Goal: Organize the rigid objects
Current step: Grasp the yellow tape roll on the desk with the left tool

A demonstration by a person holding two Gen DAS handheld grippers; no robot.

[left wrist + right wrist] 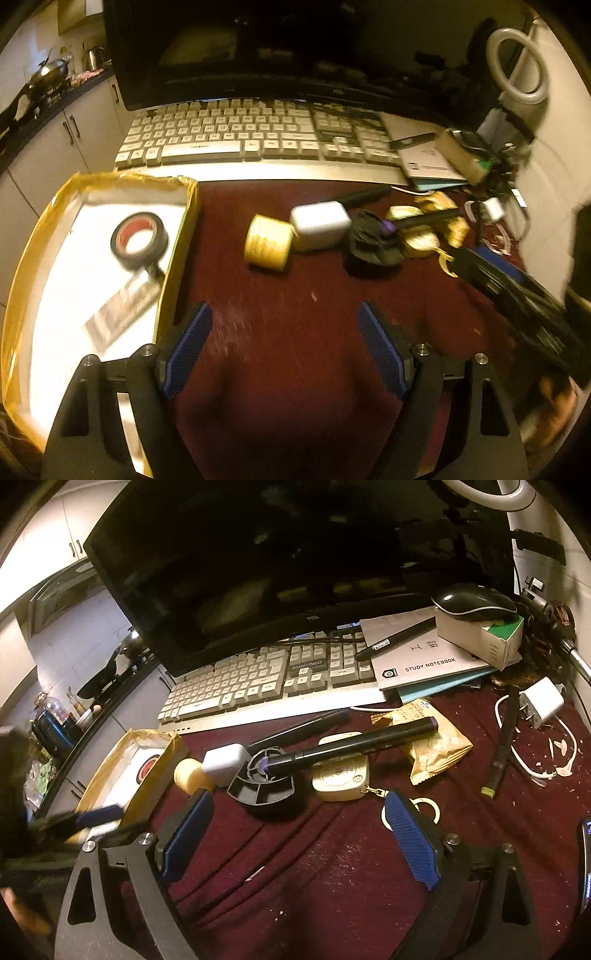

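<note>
A shallow yellow-rimmed box (177, 236) at the left holds a black tape roll (138, 240); the box also shows in the right wrist view (155, 771). On the maroon cloth lie a yellow tape roll (267, 243), a white case (319, 221), a black round holder (373, 242) with a black marker (354, 744) resting on it, and a gold square tin (341, 775). My left gripper (284, 321) is open and empty, just right of the box. My right gripper (299, 808) is open and empty, just short of the holder (264, 781).
A keyboard (236, 134) and dark monitor (258, 48) stand behind. A notebook (424, 653), a small box with a mouse (474, 600), a snack packet (432, 747), a white charger (541, 705) and a black pen (502, 746) lie at the right.
</note>
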